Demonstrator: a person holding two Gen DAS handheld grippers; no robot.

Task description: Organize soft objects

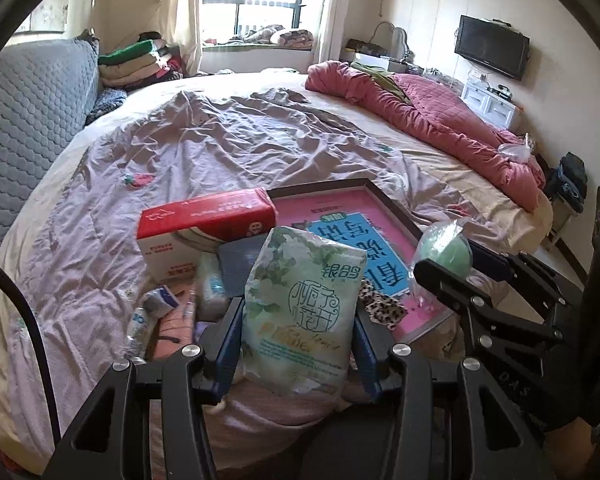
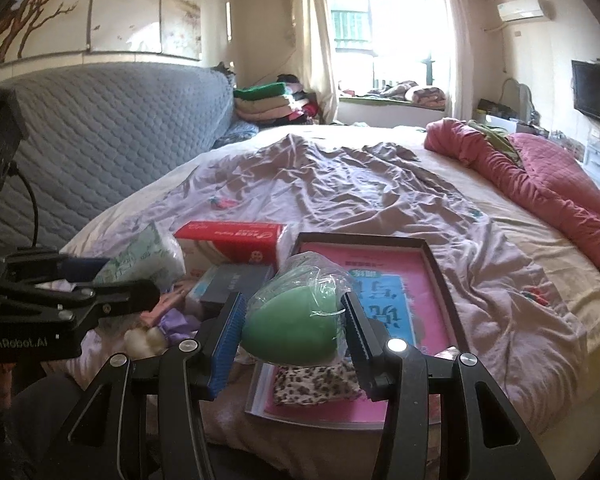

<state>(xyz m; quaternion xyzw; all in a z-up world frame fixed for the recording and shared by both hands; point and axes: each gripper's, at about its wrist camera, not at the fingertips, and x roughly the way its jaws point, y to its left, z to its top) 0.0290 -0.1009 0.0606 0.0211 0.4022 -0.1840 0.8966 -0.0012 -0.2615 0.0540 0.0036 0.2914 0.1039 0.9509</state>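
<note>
My left gripper (image 1: 297, 316) is shut on a soft green-and-white tissue pack (image 1: 304, 304) and holds it upright above the clutter at the bed's near edge; the pack also shows in the right wrist view (image 2: 143, 258). My right gripper (image 2: 293, 320) is shut on a green sponge in clear plastic wrap (image 2: 293, 320), held over a pink book (image 2: 380, 304); the sponge also shows in the left wrist view (image 1: 444, 254). The two grippers are side by side, the left one to the left.
A red-and-white tissue box (image 1: 203, 228), a dark grey box (image 2: 235, 284), a leopard-print cloth (image 2: 312, 388), a water bottle (image 1: 139, 328) and small items lie on the lilac sheet (image 1: 219, 152). A red quilt (image 1: 440, 120) lies at the far right, a grey headboard (image 1: 27, 120) on the left.
</note>
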